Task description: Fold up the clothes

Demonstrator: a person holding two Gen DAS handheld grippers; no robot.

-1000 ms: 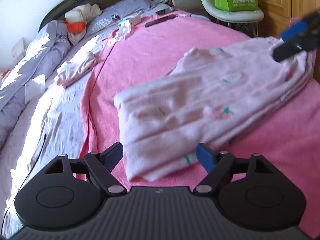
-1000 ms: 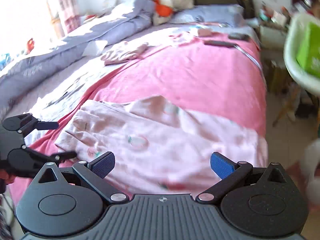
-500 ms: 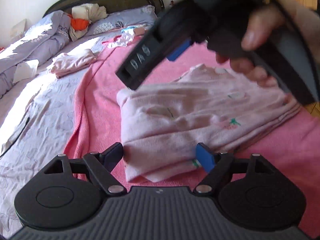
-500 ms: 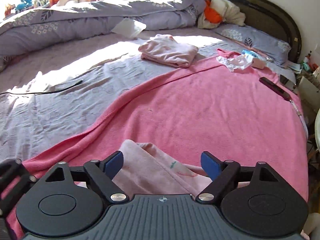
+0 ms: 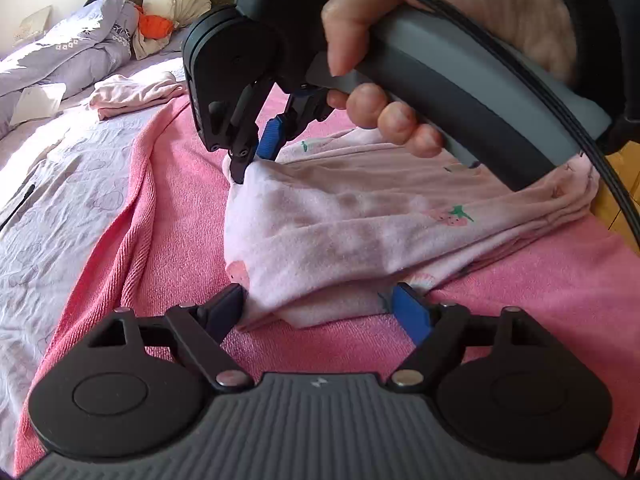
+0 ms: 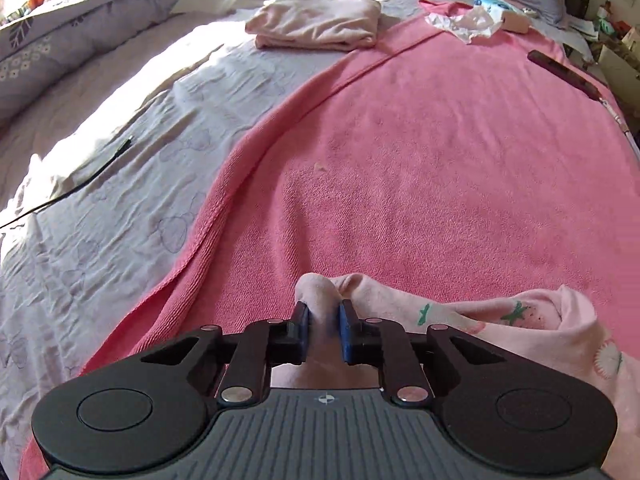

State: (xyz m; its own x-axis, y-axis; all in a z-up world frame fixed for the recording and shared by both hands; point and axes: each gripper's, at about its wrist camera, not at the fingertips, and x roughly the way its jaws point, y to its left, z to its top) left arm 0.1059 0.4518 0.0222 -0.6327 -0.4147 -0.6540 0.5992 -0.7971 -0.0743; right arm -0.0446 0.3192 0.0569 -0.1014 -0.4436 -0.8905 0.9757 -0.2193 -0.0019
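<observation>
Pink garment [image 5: 360, 224], printed with small strawberries, lies partly folded on a pink blanket [image 5: 180, 208] spread over the bed. Its layered folded edge runs to the right; its near corner bulges toward the left wrist camera.

Left gripper [image 5: 320, 308]: fingers spread wide, one blue pad on each side of the garment's near corner, cloth lying between them. Pads sit just beside the fabric; not pinching.

Right gripper [image 5: 250, 160], seen from the left camera: held in a hand [image 5: 380, 92], reaching down onto the garment's far left corner. In its own view the right gripper [image 6: 323, 334] has its blue pads drawn close together with a bunch of the pink garment [image 6: 500, 320] squeezed between them, the cloth poking up past the fingertips. Clamped on the garment.

Surroundings: a second pink garment, folded [image 6: 316, 22], rests far off at the blanket's edge on the pale lilac sheet [image 6: 100, 160]. Crumpled white paper [image 6: 464, 24] lies on the far end of the blanket. A dark cable [image 6: 72, 188] crosses the sheet at left. Lilac duvet [image 5: 68, 48] is heaped at far left.
</observation>
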